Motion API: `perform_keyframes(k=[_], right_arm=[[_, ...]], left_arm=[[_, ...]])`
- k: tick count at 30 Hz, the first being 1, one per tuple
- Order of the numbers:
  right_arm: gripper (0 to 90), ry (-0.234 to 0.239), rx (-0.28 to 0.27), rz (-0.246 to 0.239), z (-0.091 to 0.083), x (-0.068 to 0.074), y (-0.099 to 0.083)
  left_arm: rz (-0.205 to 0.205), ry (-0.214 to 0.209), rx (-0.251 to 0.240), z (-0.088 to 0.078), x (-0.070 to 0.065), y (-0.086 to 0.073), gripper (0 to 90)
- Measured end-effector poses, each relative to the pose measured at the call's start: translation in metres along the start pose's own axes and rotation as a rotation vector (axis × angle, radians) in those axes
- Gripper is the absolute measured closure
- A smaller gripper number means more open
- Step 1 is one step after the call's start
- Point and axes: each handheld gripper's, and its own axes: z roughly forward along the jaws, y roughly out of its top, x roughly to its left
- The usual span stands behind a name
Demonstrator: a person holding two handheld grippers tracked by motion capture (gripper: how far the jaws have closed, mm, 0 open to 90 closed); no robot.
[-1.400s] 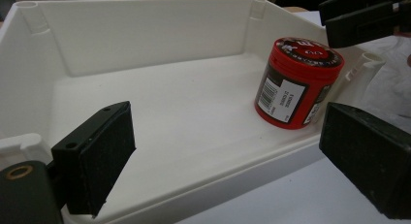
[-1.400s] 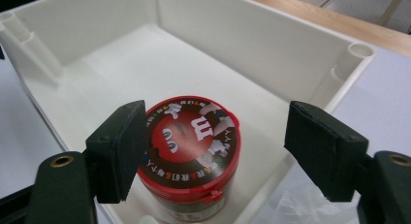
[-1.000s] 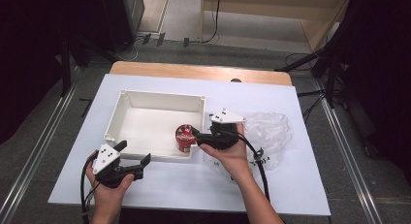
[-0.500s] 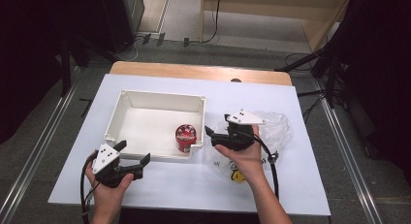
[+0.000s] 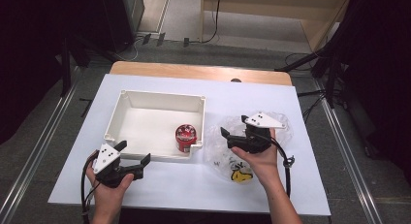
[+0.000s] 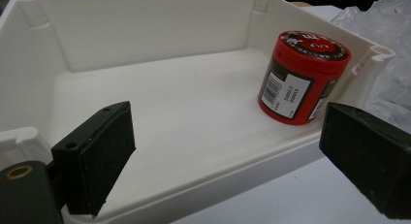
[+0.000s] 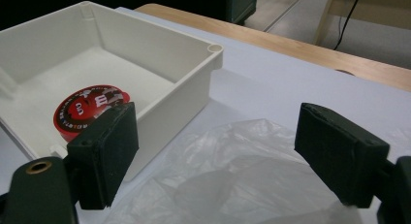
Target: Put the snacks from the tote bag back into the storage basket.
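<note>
A red-lidded jar stands upright in the near right corner of the white plastic tray; its label print is too small to read. The left tongs gape before the tray's near wall, empty. The right tongs spread above a crumpled clear bag, whose yellow contents are blurred.

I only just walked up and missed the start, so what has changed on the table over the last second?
The right hand-held gripper, jaws open and empty, moved right, away from the white tray and the red jar, and now hangs over the clear plastic bag. Nothing was picked up or let go. The jar stayed in the tray's near right corner, and the left hand-held gripper stayed open in front of the tray.
</note>
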Motion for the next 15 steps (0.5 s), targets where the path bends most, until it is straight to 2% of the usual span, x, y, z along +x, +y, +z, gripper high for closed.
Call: perform_keyframes(k=[15], right_arm=[[16.0, -0.040, -0.023, 0.021, -0.022, -0.025, -0.014]], left_arm=[[0.004, 0.002, 0.006, 0.001, -0.001, -0.001, 6.2]])
